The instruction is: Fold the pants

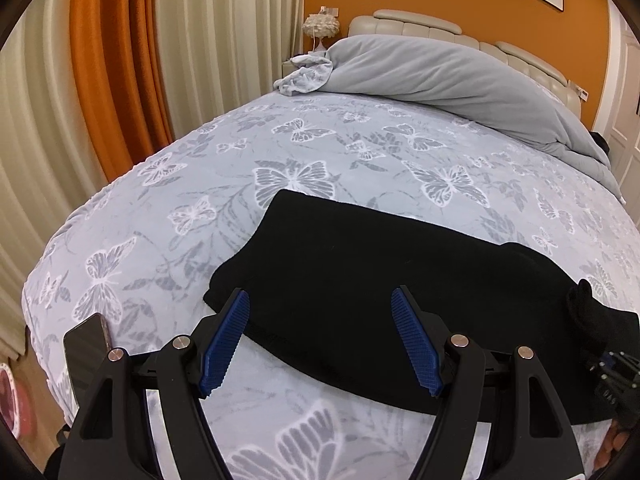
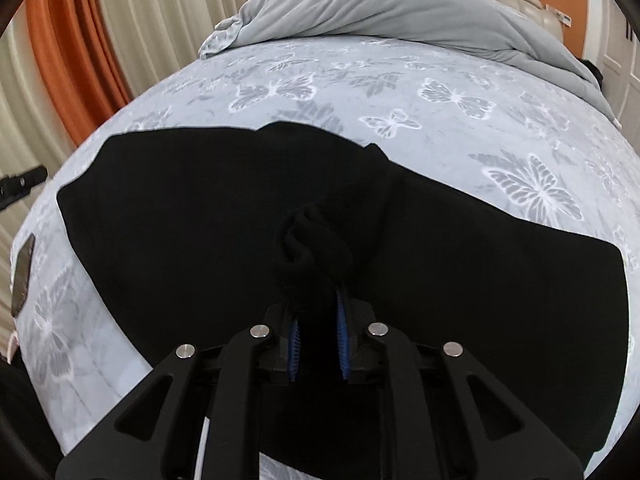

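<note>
Black pants bunch in my right claw, pinched narrow; left claw gapes, empty.
Thick wad may slip free, spoiling the fold on the bed.

Matt black cloth pants; fleecy-looking bedspread; ribbed blue pads, perhaps rubber; glossy phone at eight o'clock.

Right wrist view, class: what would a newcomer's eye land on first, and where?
First the black pants, spread across the near part of the butterfly-print bedspread. Next the right gripper at bottom centre, its jaws pinching a bunched fold of the pants. Behind, a grey duvet is heaped at the head of the bed.
</note>
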Demonstrator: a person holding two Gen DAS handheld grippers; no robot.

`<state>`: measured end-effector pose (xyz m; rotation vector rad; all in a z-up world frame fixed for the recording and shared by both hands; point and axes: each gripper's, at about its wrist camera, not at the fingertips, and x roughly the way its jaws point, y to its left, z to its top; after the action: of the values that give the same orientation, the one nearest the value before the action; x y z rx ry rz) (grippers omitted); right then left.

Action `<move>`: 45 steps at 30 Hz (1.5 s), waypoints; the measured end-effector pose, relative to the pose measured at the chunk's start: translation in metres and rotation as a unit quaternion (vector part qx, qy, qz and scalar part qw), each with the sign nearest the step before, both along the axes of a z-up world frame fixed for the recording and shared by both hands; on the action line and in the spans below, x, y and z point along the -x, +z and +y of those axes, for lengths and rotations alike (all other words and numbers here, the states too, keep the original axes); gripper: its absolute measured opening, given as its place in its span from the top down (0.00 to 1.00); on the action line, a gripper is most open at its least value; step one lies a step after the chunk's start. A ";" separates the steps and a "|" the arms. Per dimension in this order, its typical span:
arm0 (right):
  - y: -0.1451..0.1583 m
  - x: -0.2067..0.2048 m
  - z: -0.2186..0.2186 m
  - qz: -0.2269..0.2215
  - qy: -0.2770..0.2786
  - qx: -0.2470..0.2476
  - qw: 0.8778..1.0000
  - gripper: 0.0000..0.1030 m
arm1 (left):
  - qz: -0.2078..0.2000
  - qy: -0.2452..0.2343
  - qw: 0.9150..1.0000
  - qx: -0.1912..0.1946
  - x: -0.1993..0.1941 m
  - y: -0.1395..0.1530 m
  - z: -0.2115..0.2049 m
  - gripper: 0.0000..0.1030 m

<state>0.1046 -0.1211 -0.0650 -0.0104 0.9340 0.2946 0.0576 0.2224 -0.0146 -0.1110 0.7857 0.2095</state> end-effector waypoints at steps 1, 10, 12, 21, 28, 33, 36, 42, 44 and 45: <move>0.000 0.001 0.002 -0.003 0.003 0.006 1.000 0.85 | 0.001 0.000 1.000 -0.001 -0.001 -0.001 -0.001 0.31; 0.022 0.008 0.007 -0.034 0.011 -0.008 0.999 0.86 | 0.002 -0.022 1.000 -0.010 -0.006 -0.001 -0.024 0.31; 0.007 0.003 0.012 -0.009 0.019 0.007 1.000 0.86 | 0.005 -0.025 0.999 -0.021 -0.008 -0.004 -0.030 0.31; -0.004 0.001 0.012 0.005 0.020 -0.002 1.000 0.84 | 0.010 -0.030 0.999 -0.036 -0.010 -0.009 -0.036 0.31; 0.042 0.017 -0.003 -0.013 0.033 -0.024 0.999 0.52 | 0.028 -0.030 0.999 0.015 -0.016 -0.014 -0.017 0.25; 0.083 0.042 -0.086 -0.065 -0.069 -0.044 0.995 0.34 | 0.046 0.021 0.987 0.150 -0.020 -0.020 0.039 0.24; 0.070 0.048 -0.153 -0.020 -0.169 -0.071 0.983 0.34 | 0.059 0.071 0.976 0.197 -0.020 -0.029 0.071 0.24; -0.001 0.053 -0.230 0.128 -0.267 -0.210 0.932 0.34 | 0.079 0.120 0.959 0.244 -0.021 -0.043 0.098 0.24; -0.013 0.055 -0.229 0.145 -0.261 -0.235 0.925 0.34 | 0.092 0.122 0.953 0.262 -0.024 -0.051 0.097 0.24; -0.019 0.053 -0.225 0.155 -0.248 -0.253 0.922 0.33 | 0.099 0.124 0.949 0.271 -0.025 -0.055 0.097 0.24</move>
<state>0.0517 -0.3463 -0.0840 0.7613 1.1146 0.0558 0.0827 0.3193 -0.0699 -0.7216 1.0162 0.2399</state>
